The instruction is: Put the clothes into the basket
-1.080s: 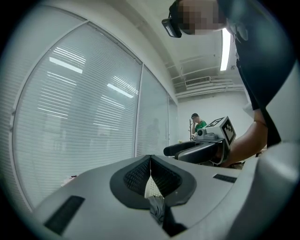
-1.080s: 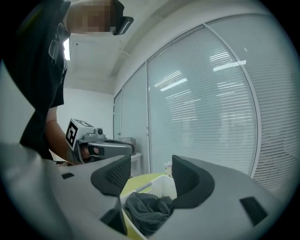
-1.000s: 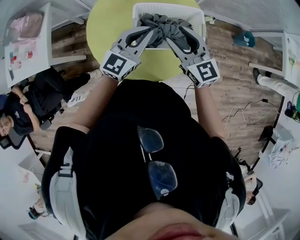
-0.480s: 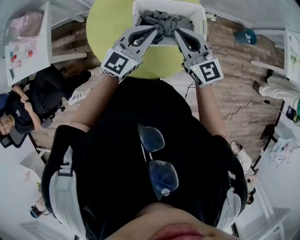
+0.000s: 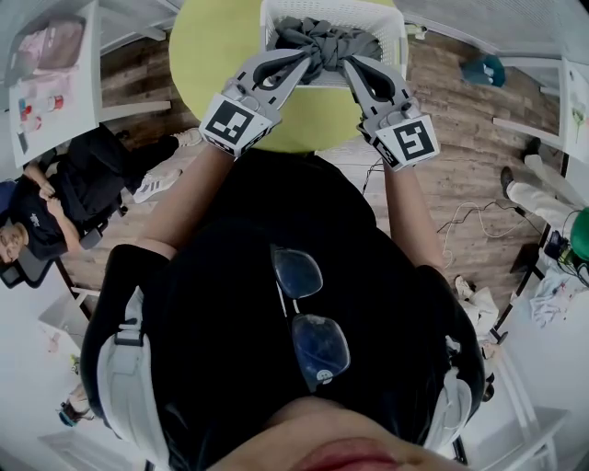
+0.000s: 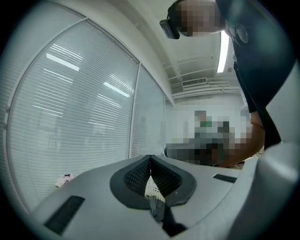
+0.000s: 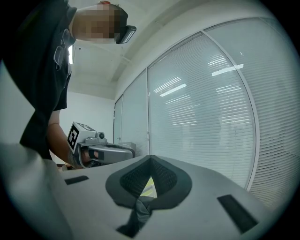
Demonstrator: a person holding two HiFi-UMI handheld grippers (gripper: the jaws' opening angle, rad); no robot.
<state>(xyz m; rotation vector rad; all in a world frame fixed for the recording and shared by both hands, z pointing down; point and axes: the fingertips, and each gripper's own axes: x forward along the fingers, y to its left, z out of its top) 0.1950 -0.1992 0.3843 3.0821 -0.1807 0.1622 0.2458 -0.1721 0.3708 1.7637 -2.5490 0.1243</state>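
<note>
Two grippers closed on the same bundle. The left gripper had its jaws pinched shut on a fold of the dark grey clothes, and the right gripper was clamped on another fold of them. In each gripper view a strip of grey cloth ran out from between the pads. The clothes lay bunched within the rim of the white basket, with both sets of jaw tips reaching in over the basket's near edge from either side. Whether the bundle rested on the basket's bottom or hung from the grips could not be told. The basket stood on a round yellow-green table, on the side far from the person. By my reading, the step in hand was the placing itself, nearly done. The next move would call for lowering the bundle until it settled, opening both jaws together, and drawing the grippers back without dragging cloth over the basket's rim. Both forearms stretched forward towards the basket, converging on it. The grippers were held about level, and their marker cubes sat on the near side of the basket.
</note>
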